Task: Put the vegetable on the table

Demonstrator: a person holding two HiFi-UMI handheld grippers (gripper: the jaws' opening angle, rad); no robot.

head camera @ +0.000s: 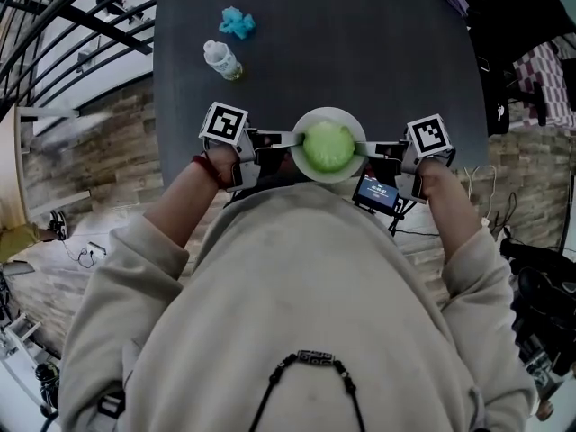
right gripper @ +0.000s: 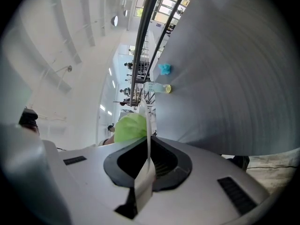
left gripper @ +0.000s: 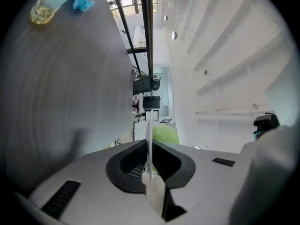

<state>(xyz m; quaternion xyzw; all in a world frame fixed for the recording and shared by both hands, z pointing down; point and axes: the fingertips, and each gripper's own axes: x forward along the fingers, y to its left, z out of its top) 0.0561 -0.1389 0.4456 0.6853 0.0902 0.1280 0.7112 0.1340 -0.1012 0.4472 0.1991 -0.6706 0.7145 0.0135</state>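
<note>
Fingers of the left gripper [head camera: 283, 139] and the right gripper [head camera: 369, 148] are clenched on opposite edges of a white plate [head camera: 311, 121]. The plate carries the round green vegetable [head camera: 328, 147] at the near edge of the tabletop [head camera: 360, 52]. The vegetable looks like a light, leafy head, free to roll. The plate seems stiff, smooth and breakable, so this two-sided rim hold, kept level, suits it. A bottle [head camera: 222, 60] lies toward the tabletop's far left; its label is unreadable.
</note>
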